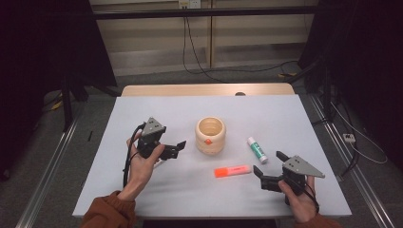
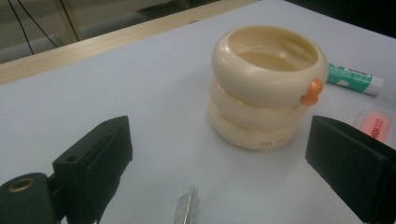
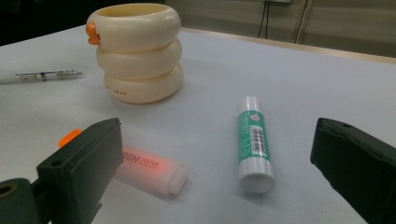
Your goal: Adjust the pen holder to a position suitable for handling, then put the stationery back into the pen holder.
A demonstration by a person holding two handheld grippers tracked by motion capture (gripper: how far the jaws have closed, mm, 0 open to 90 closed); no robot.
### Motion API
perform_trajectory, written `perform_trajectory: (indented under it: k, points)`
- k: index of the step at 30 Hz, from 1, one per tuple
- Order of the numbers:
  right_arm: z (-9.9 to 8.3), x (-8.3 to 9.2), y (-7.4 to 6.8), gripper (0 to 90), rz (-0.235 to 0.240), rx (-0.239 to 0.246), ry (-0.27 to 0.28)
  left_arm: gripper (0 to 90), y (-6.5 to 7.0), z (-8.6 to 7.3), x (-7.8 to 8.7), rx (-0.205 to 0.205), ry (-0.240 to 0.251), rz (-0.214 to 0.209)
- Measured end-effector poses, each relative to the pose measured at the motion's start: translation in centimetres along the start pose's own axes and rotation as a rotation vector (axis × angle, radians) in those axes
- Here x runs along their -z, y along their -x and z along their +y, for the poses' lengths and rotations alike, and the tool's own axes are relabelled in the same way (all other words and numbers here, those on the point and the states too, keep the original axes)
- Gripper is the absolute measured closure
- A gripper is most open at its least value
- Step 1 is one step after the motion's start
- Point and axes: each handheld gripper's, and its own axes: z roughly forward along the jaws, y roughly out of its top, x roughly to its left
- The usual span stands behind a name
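Note:
A cream pen holder (image 1: 210, 135) shaped like three stacked rings, with a small orange knob, stands mid-table. My left gripper (image 1: 174, 149) hovers just left of it, open and holding nothing; the left gripper view has the holder (image 2: 268, 86) ahead between the wide jaws, with a clear pen's tip (image 2: 186, 210) on the table below. My right gripper (image 1: 270, 164) is open near the front right. Ahead of it lie an orange highlighter (image 3: 149, 168) and a green-and-white glue stick (image 3: 253, 140), both flat on the table in front of the jaws.
The white table (image 1: 157, 111) has a wooden strip along its far edge. The highlighter (image 1: 232, 171) and glue stick (image 1: 256, 149) lie right of the holder. The clear pen (image 3: 44, 75) rests beyond the holder (image 3: 140, 51). Cables trail on the floor behind.

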Motion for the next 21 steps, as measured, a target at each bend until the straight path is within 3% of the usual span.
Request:
perform_trajectory:
  k: [8,11,17,21]
  points:
    - [0.0,0.0,-0.1,2.4,0.002,0.003,-0.002,7.2,-0.1,-1.7,2.1,-0.006,0.034,0.026]
    - [0.0,0.0,-0.1,2.4,0.002,0.004,-0.001,7.7,0.2,-2.7,2.7,-0.010,0.020,-0.001]
    - [0.0,0.0,-0.1,2.3,0.001,0.001,-0.003,8.1,0.0,-3.8,3.1,-0.007,0.027,-0.006]
    - [0.1,-0.1,0.0,2.3,0.000,0.001,-0.003,8.1,-0.2,-4.1,3.4,0.025,0.036,-0.027]
